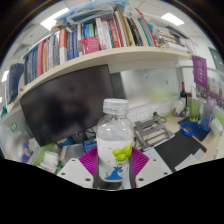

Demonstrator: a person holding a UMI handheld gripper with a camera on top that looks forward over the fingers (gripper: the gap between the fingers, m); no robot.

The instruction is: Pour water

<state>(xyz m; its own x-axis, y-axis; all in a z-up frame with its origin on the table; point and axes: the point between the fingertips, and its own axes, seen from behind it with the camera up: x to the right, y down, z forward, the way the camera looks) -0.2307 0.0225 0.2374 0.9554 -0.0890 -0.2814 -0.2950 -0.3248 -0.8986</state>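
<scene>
Water bottle (114, 146) sits clamped in my gripper (113, 168), cap still on; a loose squeeze could let it slip.

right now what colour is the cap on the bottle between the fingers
White. The bottle stands between the gripper fingers, and its cap shows clearly in the gripper view.

A clear plastic water bottle (114, 143) with a white cap screwed on stood upright between the pink pads (91, 160) of the jaws, its label showing yellow-green fruit above a blue band, the pads close against its sides.
</scene>
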